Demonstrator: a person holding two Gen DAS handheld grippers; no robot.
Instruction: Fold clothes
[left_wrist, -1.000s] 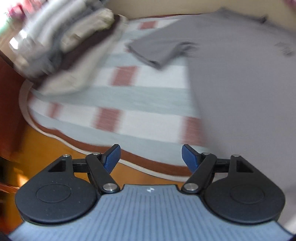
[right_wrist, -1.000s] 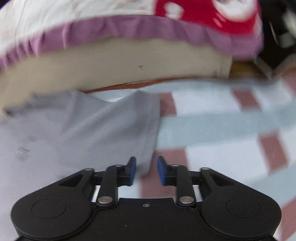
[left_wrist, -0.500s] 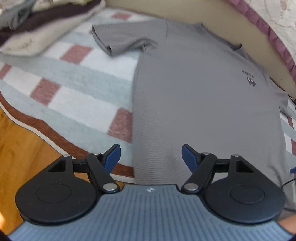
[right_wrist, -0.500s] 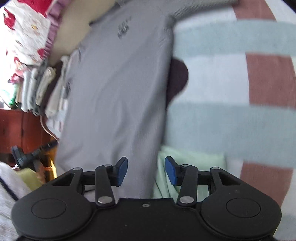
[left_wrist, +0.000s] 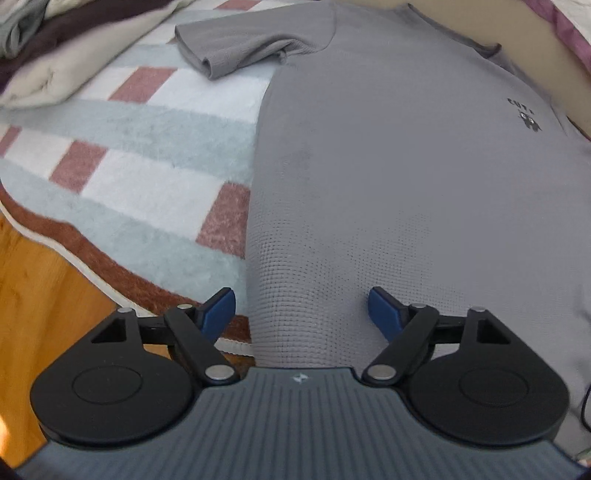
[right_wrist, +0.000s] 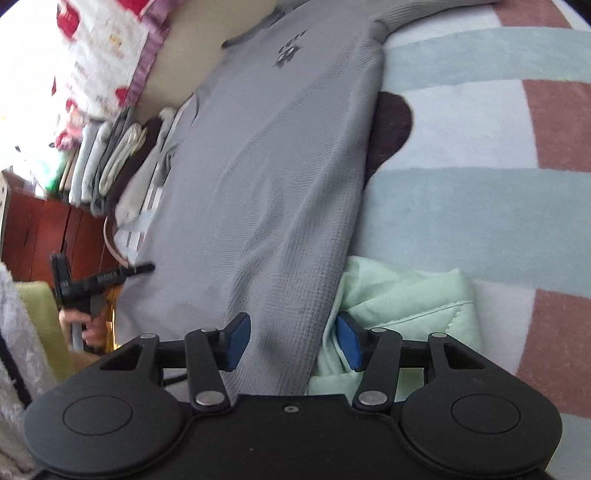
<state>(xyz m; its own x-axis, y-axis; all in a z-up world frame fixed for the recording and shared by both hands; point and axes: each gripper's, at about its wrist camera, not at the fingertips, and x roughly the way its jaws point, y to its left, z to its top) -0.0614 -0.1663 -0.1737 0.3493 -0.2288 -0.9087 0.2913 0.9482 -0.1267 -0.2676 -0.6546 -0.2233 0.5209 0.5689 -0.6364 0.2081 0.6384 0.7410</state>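
Both sets of jaws stand released, nothing pinched. Left gripper (left_wrist: 301, 308) w/ blue pads spread wide: I see it hovering over the bottom-left corner of the grey waffle-knit short-sleeve T-shirt (left_wrist: 399, 177); its left pad hangs over the rug's brown border, its right pad over the shirt fabric, and the shirt's side edge runs up btwn them. These jaws have just been opening a bit more, the shirt edge below them, no pad pressing on it as far as I can tell.

Right gripper (right_wrist: 291, 341) has also just been opening; its pads straddle the shirt's other side edge near the hem, left pad over grey fabric, right pad over a crumpled mint-green garment (right_wrist: 399, 306) that lies just beside the shirt and partly under its edge. Can't tell if the pads touch cloth.

Shirt lies flat, front up, small dark chest print (left_wrist: 526, 120) visible, on the plush rug w/ pale blue, white and dusty-pink blocks (left_wrist: 147, 162). One sleeve is rumpled, folded back on itself. Near that sleeve sits a stack of folded clothes in beige, dark brown and grey (left_wrist: 62, 48). Dark brown cloth patch (right_wrist: 393, 125) peeks out from under the shirt's edge in the right wrist view. Orange wood floor (left_wrist: 40, 295) beyond the rug border. In the right wrist view I also see the person's hand (right_wrist: 86, 326) gripping the left tool's handle.
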